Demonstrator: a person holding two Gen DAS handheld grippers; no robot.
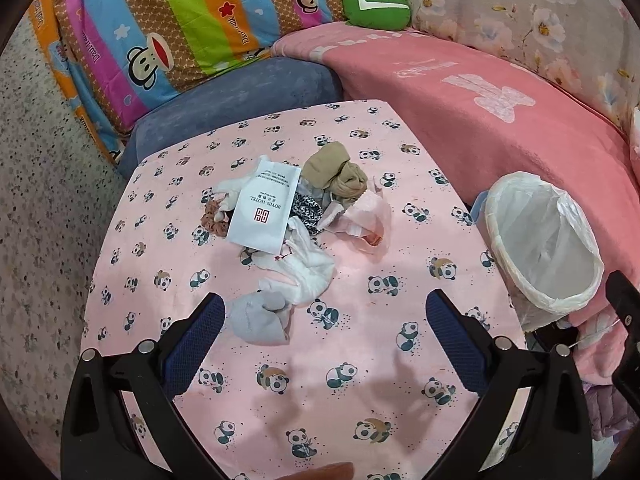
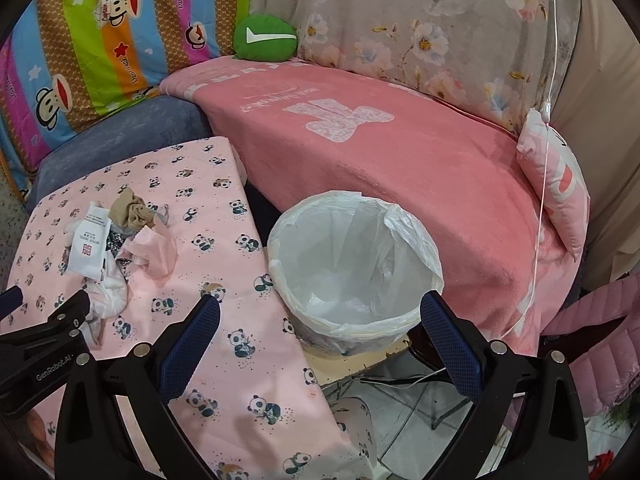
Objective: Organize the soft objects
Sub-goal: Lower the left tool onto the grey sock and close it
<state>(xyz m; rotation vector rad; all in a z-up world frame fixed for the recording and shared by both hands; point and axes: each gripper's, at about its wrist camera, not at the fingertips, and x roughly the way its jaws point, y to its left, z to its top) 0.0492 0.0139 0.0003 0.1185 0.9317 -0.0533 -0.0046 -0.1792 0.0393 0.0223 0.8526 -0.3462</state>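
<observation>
A heap of soft things lies mid-table on the panda-print cloth (image 1: 360, 360): tan stockings (image 1: 334, 172), a white hotel packet (image 1: 266, 210), a brown scrunchie (image 1: 212, 216), a black-and-white patterned piece (image 1: 306, 210), pink wrappers (image 1: 362, 220), white socks (image 1: 308, 268) and a grey sock (image 1: 260, 318). My left gripper (image 1: 326, 314) hovers open just before the heap, its left finger beside the grey sock. My right gripper (image 2: 320, 316) is open over the near rim of the lined bin (image 2: 356, 264), holding nothing. The left gripper's body (image 2: 44, 344) shows at the right wrist view's left edge.
The white-lined bin (image 1: 544, 248) stands off the table's right edge, against a sofa under a pink blanket (image 1: 460, 112). A cartoon-striped quilt (image 1: 160, 32), a green cushion (image 1: 376, 6) and a floral cover (image 2: 420, 24) lie behind. Speckled floor (image 1: 40, 200) is at left.
</observation>
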